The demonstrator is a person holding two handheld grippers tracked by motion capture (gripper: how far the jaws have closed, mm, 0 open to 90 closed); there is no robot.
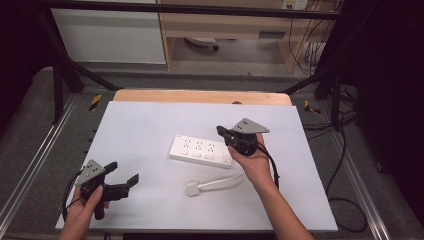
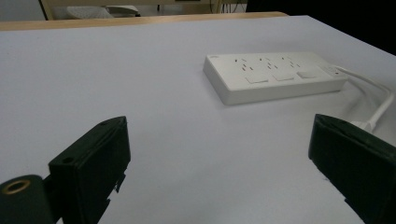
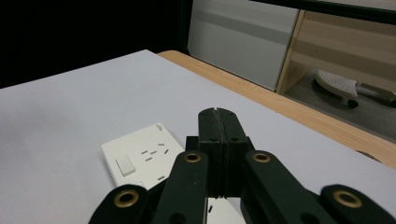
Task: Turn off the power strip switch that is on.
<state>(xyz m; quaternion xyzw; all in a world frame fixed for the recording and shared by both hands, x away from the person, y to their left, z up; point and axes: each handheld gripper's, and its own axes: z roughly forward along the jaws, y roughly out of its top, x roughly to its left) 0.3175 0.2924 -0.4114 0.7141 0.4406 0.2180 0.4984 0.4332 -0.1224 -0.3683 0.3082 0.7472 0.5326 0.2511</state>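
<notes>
One power strip (image 1: 201, 150), plug (image 1: 193, 189) nearby

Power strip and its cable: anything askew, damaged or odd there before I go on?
Nothing damaged. The white power strip lies flat, slightly angled to the table's edges. Its cable curls loosely toward the near edge, the plug lying unplugged on the table.

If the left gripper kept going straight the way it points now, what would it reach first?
Probably the white power strip: it lies ahead between the open jaws of the left gripper, with bare table mat before it. Depth is uncertain.
</notes>
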